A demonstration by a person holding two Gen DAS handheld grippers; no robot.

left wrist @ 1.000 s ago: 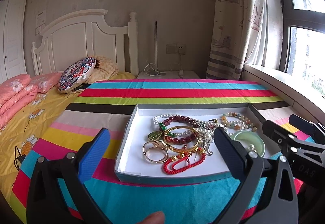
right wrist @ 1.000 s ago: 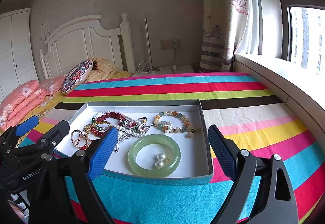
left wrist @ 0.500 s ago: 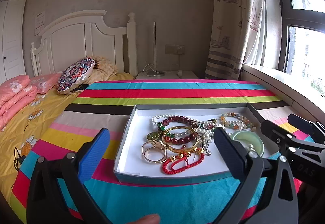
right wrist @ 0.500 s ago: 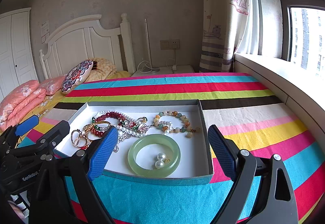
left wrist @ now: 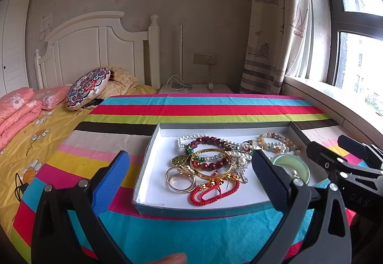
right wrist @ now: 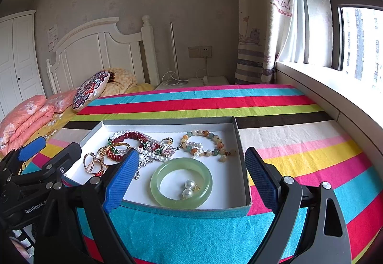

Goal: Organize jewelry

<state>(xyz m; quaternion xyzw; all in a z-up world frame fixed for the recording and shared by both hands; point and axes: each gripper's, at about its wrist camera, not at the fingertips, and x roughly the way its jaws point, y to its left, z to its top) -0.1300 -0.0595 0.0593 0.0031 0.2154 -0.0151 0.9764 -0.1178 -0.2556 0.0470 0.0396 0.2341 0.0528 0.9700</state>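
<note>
A shallow white-lined box (left wrist: 153, 144) (right wrist: 241, 144) lies on a striped cloth and holds tangled jewelry. It contains a jade bangle (right wrist: 158, 180) (left wrist: 287, 162) with two pearl earrings (right wrist: 188, 188) inside, a pastel bead bracelet (right wrist: 208, 142), gold rings (left wrist: 179, 179) (right wrist: 92, 163), a red cord bracelet (left wrist: 215, 192), a gold bangle (left wrist: 208, 151) and dark red beads (left wrist: 208, 140). My left gripper (left wrist: 189, 182) is open and empty in front of the box. My right gripper (right wrist: 191, 177) is open and empty at the box's near right side.
The striped cloth (right wrist: 287, 144) covers the table. A bed with pillows (left wrist: 28, 106) and a round cushion (left wrist: 87, 88) lies to the left. A window sill (right wrist: 335, 87) and curtain (right wrist: 261, 24) are at the right. A nightstand (left wrist: 194, 89) stands behind.
Both grippers stay open and nearly still. The left wrist view has shifted very slightly; the jewelry has not moved.
</note>
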